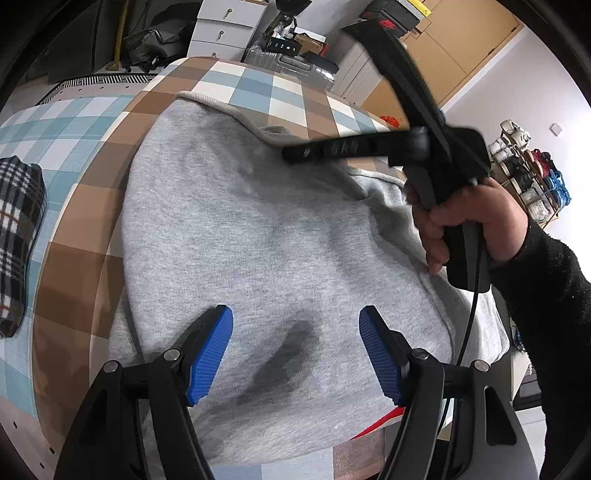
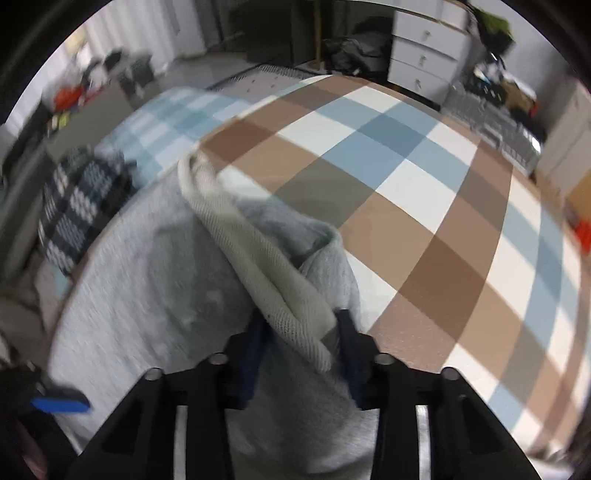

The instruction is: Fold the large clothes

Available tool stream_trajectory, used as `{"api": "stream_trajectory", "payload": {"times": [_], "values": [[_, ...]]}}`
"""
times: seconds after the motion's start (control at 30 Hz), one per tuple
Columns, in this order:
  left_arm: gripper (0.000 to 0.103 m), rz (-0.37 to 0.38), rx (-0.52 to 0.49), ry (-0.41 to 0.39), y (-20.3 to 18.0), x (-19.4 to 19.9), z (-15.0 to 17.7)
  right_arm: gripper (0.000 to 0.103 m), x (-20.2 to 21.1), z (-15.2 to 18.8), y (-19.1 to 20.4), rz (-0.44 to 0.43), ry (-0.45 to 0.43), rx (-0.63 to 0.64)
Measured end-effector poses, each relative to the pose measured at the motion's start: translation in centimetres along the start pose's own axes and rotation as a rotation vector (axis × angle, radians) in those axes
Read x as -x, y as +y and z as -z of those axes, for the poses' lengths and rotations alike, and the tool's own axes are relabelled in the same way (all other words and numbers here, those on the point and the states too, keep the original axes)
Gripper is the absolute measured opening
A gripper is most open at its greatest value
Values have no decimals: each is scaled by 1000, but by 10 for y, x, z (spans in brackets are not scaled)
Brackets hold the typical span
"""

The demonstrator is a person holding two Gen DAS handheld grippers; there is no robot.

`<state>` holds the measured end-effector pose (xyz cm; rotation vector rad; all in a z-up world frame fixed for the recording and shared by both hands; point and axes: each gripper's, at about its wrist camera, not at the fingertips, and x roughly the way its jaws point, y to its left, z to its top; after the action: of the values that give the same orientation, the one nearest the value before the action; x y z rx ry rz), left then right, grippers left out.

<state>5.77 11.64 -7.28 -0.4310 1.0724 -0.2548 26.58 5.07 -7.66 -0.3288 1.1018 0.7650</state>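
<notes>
Where the checked cloth (image 2: 406, 206) in brown, blue and white squares covers the table, a grey sweatshirt (image 1: 266, 236) lies spread over most of it, its ribbed hem running along the far side. A second checked cloth (image 1: 48, 122) in paler blue and white covers the surface to the left, and a dark plaid garment (image 1: 18, 236) is bunched there.

Behind the table stand a white chest of drawers (image 1: 225, 29), a silver ribbed suitcase (image 1: 295, 68) and a wooden wardrobe (image 1: 465, 48). A rack of shoes (image 1: 532, 173) holds several pairs against the white wall at the right; what the drawers and suitcase hold cannot be seen.

In the left wrist view, the left gripper (image 1: 295, 350) hangs over the near part of the sweatshirt with its blue pads (image 1: 210, 354) spread well apart, nothing between them; whether the tips touch the fabric cannot be told. A hand (image 1: 461, 221) in a black sleeve holds the right gripper's handle above the garment's right side.

In the blurred right wrist view, the right gripper (image 2: 303, 350) has its jaws drawn narrow around a raised fold of the sweatshirt, the ribbed hem (image 2: 258, 266) passing between the dark pads, which appear to press on it.
</notes>
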Motion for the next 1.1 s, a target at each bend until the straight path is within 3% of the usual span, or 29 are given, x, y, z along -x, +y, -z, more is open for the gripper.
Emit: {"api": "stream_trajectory", "payload": {"times": [0.1,0.33,0.47,0.67,0.77,0.9,0.97,1.0,1.03,1.1], "values": [[67,-3,-3,0,-1,-1,0,15,10,-1,-13,-11,-53,-47],[67,-23,-23,3,-6,-3,2,6,7,-18,-17,28,-124,-118],[67,-23,-26,7,-4,-4,1,5,2,-33,-25,122,-157,-143],[67,-27,-31,6,-5,-5,0,6,54,-37,-45,309,-363,-139],[67,-34,-36,1,-5,-3,1,6,81,-28,-56,268,-349,-163],[67,-45,-46,-4,-7,-3,2,8,131,12,-68,149,-324,-241],[67,-55,-56,-9,-9,-2,4,17,156,44,-67,119,-338,-259],[67,-65,-64,-13,-10,-2,4,46,164,58,-65,111,-354,-270],[67,-72,-70,-18,-11,-1,5,98,175,78,-63,96,-373,-291],[67,-86,-87,-23,-13,-1,8,103,191,117,-54,101,-433,-312]]}}
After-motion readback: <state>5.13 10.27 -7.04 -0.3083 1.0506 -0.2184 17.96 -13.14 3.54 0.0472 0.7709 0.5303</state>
